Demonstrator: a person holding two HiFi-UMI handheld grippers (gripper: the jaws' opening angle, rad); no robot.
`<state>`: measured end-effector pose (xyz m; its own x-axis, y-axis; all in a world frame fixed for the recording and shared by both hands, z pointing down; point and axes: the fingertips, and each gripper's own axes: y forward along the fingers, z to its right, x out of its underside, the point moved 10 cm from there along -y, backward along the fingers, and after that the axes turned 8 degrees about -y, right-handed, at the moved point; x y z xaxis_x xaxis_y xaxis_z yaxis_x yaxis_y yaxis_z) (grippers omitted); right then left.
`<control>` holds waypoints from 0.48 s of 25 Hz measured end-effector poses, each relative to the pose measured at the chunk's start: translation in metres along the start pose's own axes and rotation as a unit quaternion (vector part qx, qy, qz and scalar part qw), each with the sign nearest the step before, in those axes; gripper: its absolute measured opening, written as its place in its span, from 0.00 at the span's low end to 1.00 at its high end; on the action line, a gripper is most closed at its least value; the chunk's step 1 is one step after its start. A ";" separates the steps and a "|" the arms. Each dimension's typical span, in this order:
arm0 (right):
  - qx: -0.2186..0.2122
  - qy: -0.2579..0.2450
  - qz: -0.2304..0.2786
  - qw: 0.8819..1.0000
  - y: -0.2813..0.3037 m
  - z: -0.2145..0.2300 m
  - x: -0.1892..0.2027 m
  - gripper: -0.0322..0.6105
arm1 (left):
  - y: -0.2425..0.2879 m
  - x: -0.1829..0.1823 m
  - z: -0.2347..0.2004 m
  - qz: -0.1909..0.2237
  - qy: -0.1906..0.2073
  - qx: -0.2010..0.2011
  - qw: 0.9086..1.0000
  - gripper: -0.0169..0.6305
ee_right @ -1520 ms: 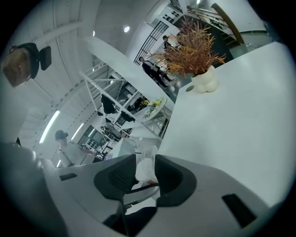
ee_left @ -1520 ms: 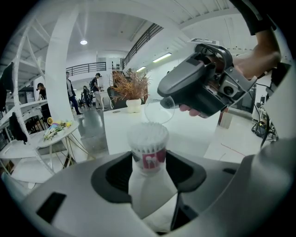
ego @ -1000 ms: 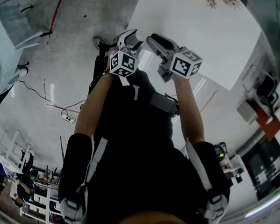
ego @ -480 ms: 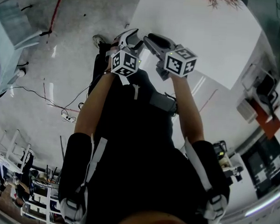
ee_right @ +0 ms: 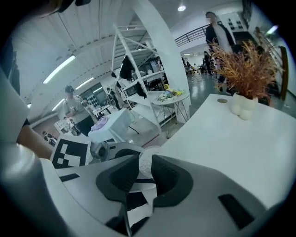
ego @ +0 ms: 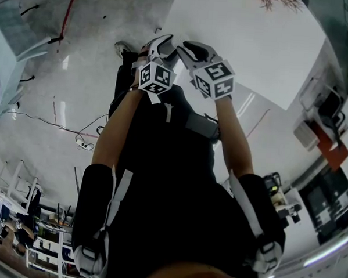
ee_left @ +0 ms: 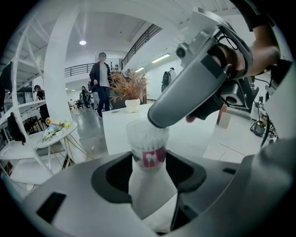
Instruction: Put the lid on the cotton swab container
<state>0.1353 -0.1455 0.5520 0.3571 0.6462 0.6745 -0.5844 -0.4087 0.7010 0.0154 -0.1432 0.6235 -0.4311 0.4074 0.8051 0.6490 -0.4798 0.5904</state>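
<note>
Both tongs are held up close together off the near edge of the white counter (ego: 254,47), in front of the person's chest.

Left tongs (ego: 161,46): clenched on the container (ee_left: 148,155), one jaw on each side of its lower half. The tub stands upright and clear of the counter. It has see-through walls with a pink label band, and swab tips show through near the top.

Right tongs (ego: 187,49): angled down, with the nose right at the container's top rim, as seen from the left gripper view. The jaws have just been closing and a narrow gap remains. A pale round piece (ee_right: 144,164) shows in that gap. I cannot tell whether it is the lid or the tub's open end, or whether the pads press on it. No separate lid can be made out in any view.

Surroundings: a dried plant (ee_right: 243,65) in a white pot stands far back on the counter. A small round table (ee_left: 55,136) with flowers is off to the side. A person (ee_left: 101,74) is walking in the hall beyond. White shelving (ee_right: 138,60) stands behind.
</note>
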 end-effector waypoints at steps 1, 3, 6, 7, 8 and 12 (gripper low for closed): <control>0.002 -0.007 -0.005 1.000 0.001 -0.001 -0.001 0.18 | 0.000 0.000 0.000 0.000 0.001 0.000 1.000 0.38; 0.009 -0.022 -0.016 1.000 0.002 -0.001 -0.002 0.15 | 0.001 0.000 0.001 0.000 0.001 0.001 1.000 0.38; 0.019 -0.043 -0.027 0.999 0.003 -0.002 -0.004 0.14 | 0.001 0.000 0.000 0.001 0.000 0.002 1.000 0.38; 0.021 -0.053 -0.031 0.998 0.004 -0.004 -0.005 0.14 | 0.001 0.000 0.000 0.002 -0.001 0.003 1.000 0.38; 0.025 -0.063 -0.034 0.997 0.004 -0.006 -0.006 0.14 | 0.001 0.000 0.000 0.002 -0.001 0.003 1.000 0.38; 0.030 -0.074 -0.044 0.996 0.006 -0.014 -0.011 0.14 | 0.001 0.002 -0.001 0.000 -0.003 0.002 1.000 0.38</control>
<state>0.1178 -0.1461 0.5457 0.5113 0.5799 0.6343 -0.5034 -0.3961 0.7679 0.0152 -0.1435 0.6260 -0.4267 0.4122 0.8050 0.6521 -0.4765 0.5897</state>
